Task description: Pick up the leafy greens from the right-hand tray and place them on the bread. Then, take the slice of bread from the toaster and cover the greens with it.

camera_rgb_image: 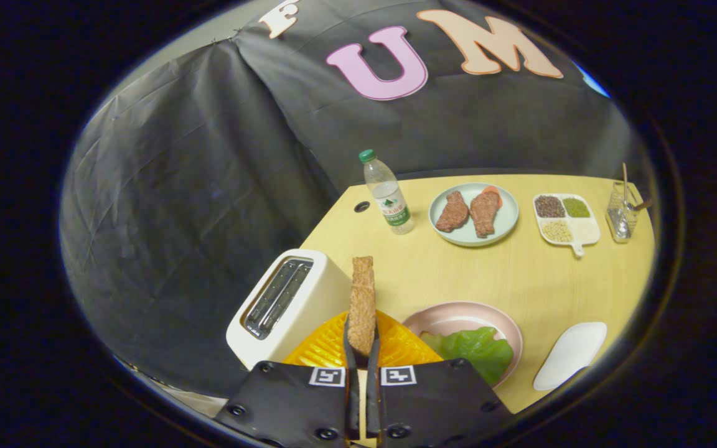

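1. Leftmost, a cream-white boxy two-slot toaster (pixel 287 305) stands at the near left edge of the pale wooden worktop (pixel 520 280), both slots bare on top.
2. Just right of it, my tongs (pixel 361 348) are closed to a narrow gap, both fingers pressing on a brown toasted slice of bread (pixel 363 302); I hold it upright and edge-on, its lower end pinched between the fingers and the rest rising ahead of them.
3. Under that slice, and partly behind the toaster, lies an orange ribbed round plastic tray (pixel 327 348).
4. Beyond the slice, near the worktop's far left corner, a clear plastic water bottle with a green cap (pixel 388 196) stands upright, with a small dark hole (pixel 361 206) in the worktop just beside it.
5. Right of the orange tray, touching or nearly touching it, sits a pink round plate (pixel 458 311) carrying the wrinkled green lettuce leaf (pixel 477 351); I cannot tell whether bread lies under the leaf.
6. Farther back, a pale blue-green round plate (pixel 505 214) holds two brown meat slices (pixel 469 213), a bit of orange-red showing behind them.
7. Right again, a white divided dish with a short handle (pixel 585 233) holds dark, green and pale grains in separate compartments.
8. Near the front right edge lies a white oblong flat dish (pixel 570 354).
9. Rightmost, at the far corner, a clear square holder (pixel 621 214) has thin sticks in it.
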`<state>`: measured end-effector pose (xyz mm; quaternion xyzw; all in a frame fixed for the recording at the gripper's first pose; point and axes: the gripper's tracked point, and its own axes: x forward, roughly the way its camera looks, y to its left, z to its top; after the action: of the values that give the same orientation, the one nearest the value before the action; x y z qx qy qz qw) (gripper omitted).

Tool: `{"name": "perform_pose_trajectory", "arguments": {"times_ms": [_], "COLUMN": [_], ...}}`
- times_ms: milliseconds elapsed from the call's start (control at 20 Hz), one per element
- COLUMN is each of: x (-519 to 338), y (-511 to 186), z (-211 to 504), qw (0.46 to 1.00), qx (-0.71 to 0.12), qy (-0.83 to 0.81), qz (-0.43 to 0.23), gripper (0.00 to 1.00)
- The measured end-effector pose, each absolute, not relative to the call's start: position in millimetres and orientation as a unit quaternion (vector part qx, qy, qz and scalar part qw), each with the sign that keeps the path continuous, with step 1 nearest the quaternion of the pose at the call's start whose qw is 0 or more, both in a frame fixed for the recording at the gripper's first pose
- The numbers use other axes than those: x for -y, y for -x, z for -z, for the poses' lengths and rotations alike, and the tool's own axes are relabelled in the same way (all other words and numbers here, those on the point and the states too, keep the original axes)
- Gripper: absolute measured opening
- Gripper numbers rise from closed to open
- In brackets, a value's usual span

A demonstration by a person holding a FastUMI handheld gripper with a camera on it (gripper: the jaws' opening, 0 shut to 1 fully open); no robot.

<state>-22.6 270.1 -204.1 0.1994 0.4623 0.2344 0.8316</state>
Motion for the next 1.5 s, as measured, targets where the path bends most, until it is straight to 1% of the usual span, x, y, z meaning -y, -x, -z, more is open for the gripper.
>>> {"name": "perform_pose_trajectory", "arguments": {"times_ms": [650, 900, 1100, 1150, 1350, 1400, 1500], "x": [-240.9, -227.1, -214.1, -211.8, -198.3, -195.4, -189.6], "y": [49.2, 56.5, 62.8, 62.9, 67.9, 69.8, 75.5], "z": [265.9, 288.6, 300.6, 301.6, 312.6, 315.0, 318.6], "qw": [0.812, 0.808, 0.815, 0.817, 0.821, 0.822, 0.823], "qx": [-0.495, -0.510, -0.517, -0.517, -0.526, -0.529, -0.533], "qy": [-0.248, -0.246, -0.214, -0.209, -0.174, -0.163, -0.141], "qz": [-0.184, -0.160, -0.148, -0.147, -0.138, -0.135, -0.138], "gripper": [0.07, 0.07, 0.07, 0.12, 0.21, 0.21, 0.41]}}
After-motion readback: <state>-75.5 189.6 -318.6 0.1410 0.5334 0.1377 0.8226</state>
